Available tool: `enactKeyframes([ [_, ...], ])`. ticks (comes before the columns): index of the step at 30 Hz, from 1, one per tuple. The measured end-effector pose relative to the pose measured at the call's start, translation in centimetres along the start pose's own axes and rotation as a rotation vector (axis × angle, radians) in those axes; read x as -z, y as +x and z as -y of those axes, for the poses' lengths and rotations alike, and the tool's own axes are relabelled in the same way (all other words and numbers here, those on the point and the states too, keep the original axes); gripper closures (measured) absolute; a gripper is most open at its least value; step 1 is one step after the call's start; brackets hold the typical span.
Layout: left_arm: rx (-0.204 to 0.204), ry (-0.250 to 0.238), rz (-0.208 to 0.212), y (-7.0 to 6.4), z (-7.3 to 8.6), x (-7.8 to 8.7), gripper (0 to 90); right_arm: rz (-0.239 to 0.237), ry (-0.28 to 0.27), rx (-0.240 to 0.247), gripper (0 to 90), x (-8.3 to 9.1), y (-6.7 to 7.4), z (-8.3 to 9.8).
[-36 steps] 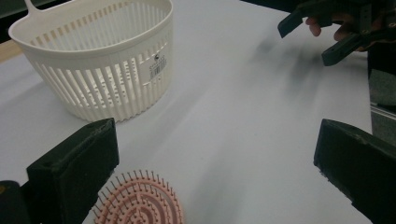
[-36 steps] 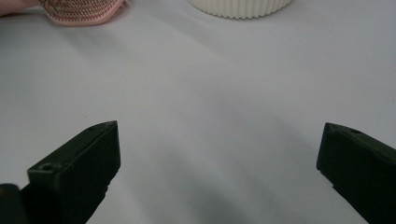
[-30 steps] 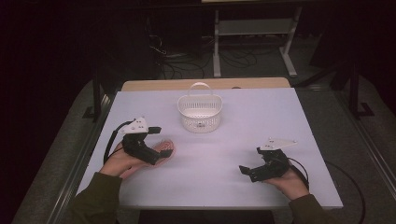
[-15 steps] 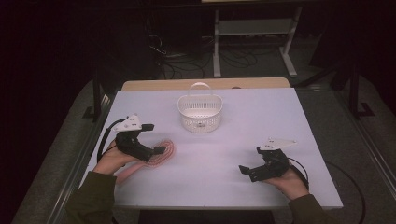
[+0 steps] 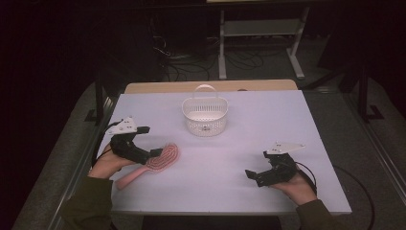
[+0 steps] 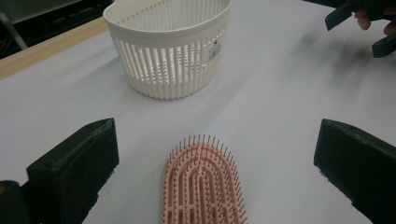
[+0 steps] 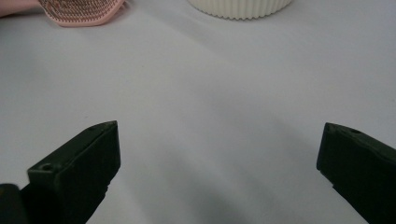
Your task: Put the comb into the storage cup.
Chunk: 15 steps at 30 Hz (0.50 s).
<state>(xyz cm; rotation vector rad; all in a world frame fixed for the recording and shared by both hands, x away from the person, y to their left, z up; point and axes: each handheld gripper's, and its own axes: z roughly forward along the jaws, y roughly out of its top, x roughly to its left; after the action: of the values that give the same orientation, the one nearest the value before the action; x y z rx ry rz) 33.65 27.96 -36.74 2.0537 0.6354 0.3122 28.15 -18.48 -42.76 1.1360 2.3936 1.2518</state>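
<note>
White slatted basket [image 5: 205, 115] stands mid-table, far side; path from brush to basket free. Pink hairbrush [image 5: 152, 164] lies bristles-up on table's left part, handle toward person, head pointing at basket. Left gripper [image 5: 143, 149] over brush, jaws wide, brush head [image 6: 201, 186] between them, untouched. Right gripper [image 5: 256, 175] at right, well apart from brush, jaws wide, holding nothing. White tabletop [image 5: 268, 120]; dark room behind, metal stand [image 5: 258, 38], floor cables.
</note>
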Motion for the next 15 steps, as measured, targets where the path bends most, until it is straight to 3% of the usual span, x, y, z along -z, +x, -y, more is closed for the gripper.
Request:
enactKeyframes([
  [15, 0.014, 0.023, -0.037, 0.6, 1.4, 1.4, 0.0, 0.0, -0.002, 0.0, 0.0, 0.0, 0.0, 0.0],
])
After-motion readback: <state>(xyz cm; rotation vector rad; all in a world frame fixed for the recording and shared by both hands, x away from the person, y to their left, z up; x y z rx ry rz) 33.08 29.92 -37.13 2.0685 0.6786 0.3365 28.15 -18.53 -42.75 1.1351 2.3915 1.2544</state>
